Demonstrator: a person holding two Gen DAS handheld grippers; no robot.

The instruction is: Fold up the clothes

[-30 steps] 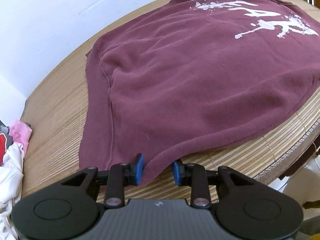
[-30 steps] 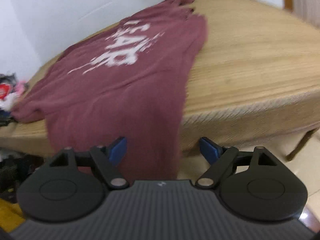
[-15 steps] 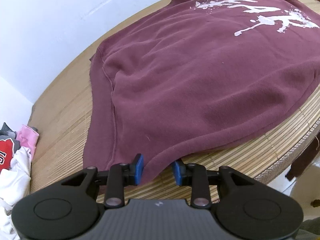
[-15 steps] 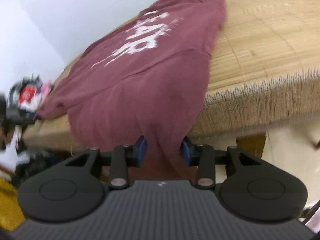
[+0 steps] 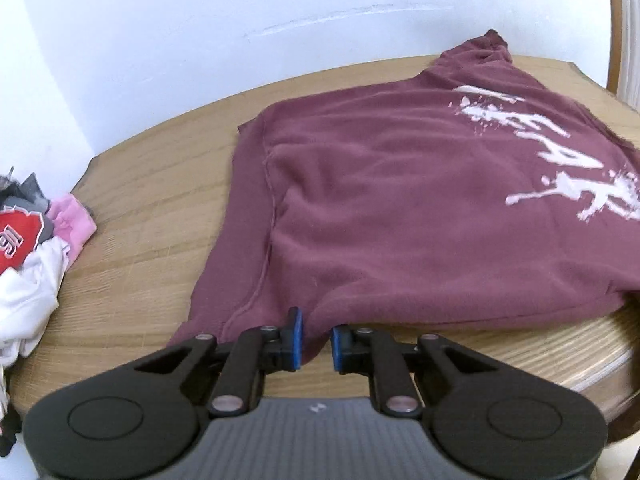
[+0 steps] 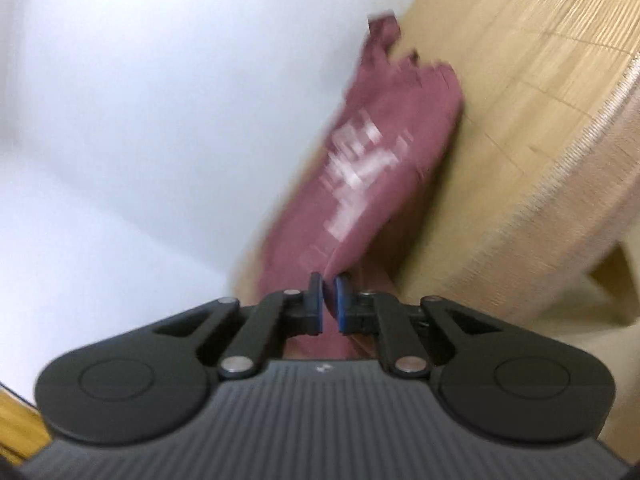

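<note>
Two hand-held grippers, left hand-held gripper (image 5: 316, 338) and right hand-held gripper (image 6: 329, 301) pinching maroon sweatshirt (image 5: 400, 216) hem, on table (image 5: 152, 184)

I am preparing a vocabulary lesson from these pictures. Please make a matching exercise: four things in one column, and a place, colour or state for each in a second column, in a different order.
Things:
1. maroon sweatshirt
2. pink garment
3. left tongs
4. splattered lettering

Descriptions:
A. white, printed on the chest
B. in the clothes pile at the table's left edge
C. spread on the table
D. shut on the sweatshirt's hem

Pairs: 1-C, 2-B, 3-D, 4-A
</note>
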